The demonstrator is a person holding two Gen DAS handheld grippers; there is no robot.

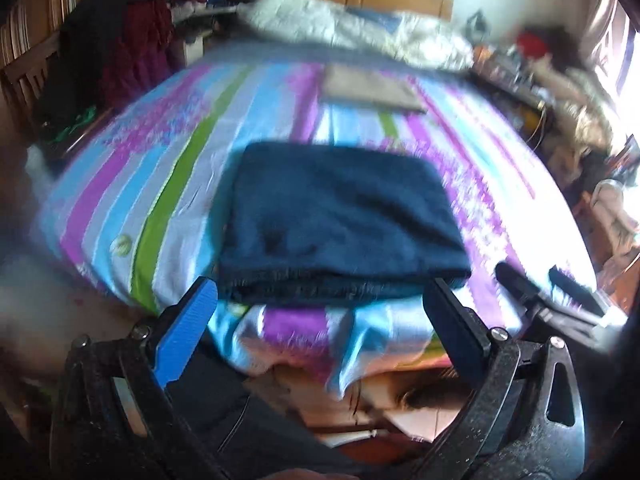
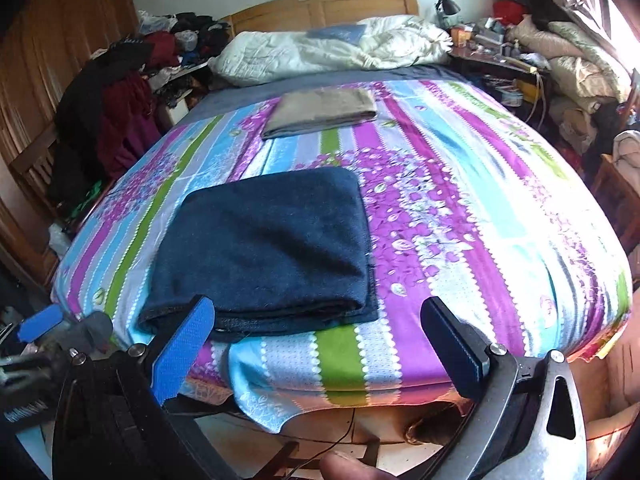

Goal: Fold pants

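Dark blue pants (image 1: 340, 220) lie folded into a thick rectangle near the foot of the striped bed (image 1: 160, 208). My left gripper (image 1: 320, 285) hovers just off the bed's foot edge, facing the fold's near edge, open and empty. In the right wrist view the same pants (image 2: 268, 248) lie left of centre. My right gripper (image 2: 317, 303) is open in front of their right corner, holding nothing. Each gripper shows in the other's view: the right one (image 1: 534, 280) at the right, the left one (image 2: 60, 326) at the lower left. The left wrist view is blurred.
A second, beige folded garment (image 2: 324, 112) lies farther up the bed. A white duvet (image 2: 328, 52) is heaped at the wooden headboard. Clothes (image 2: 112, 112) pile on a chair at the left; a cluttered nightstand (image 2: 500, 64) and bedding stand at the right. A fingertip (image 2: 352, 468) shows below.
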